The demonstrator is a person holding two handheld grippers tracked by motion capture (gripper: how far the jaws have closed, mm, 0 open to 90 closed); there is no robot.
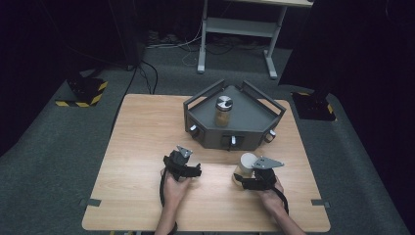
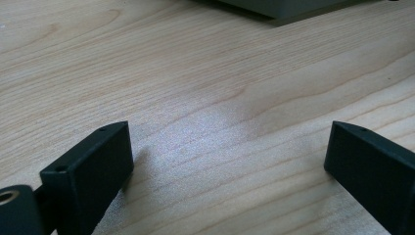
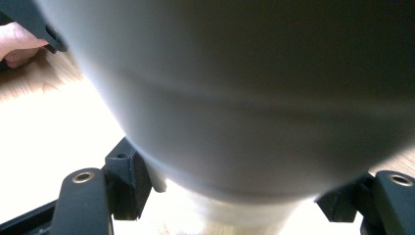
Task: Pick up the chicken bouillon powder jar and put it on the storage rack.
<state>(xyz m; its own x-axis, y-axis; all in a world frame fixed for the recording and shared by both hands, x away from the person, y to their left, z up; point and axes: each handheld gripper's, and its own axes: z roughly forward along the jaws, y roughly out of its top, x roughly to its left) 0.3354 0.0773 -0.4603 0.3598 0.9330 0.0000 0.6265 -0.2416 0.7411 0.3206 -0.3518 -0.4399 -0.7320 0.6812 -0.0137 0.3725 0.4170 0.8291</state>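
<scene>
A: Quick rundown, biggest first. What was on the desk (image 1: 147,127)?

B: Dark six-sided tray (image 1: 254,125) at the far side, w/ one jar (image 1: 223,110) standing upright inside it, silver lid on top. A second jar, the white-lidded jar (image 1: 246,166), sat on bare wood nearer the person, just in front of the tray, right of centre.

A: And the claws?

B: Right claw (image 1: 243,182) was clamped on the white-lidded jar, low on its body; the jar looked tilted toward the left. In the right gripper view the jar's grey lid end (image 3: 254,98) loomed v. close, jaws hugging either side of it. Left claw (image 1: 192,171) lay on the desk, jaws spread wide, nothing btwn them, just wood grain (image 2: 225,132).

A: What could've gone wrong from there?

B: My guess: grip sat low and the jar was leaning, so a lift could let it swing or slip out, esp. if the wall is slick. Carrying it over the tray's raised rails, it might clip a rail or knock the jar already inside. Left claw was apart, so no backup support.
</scene>
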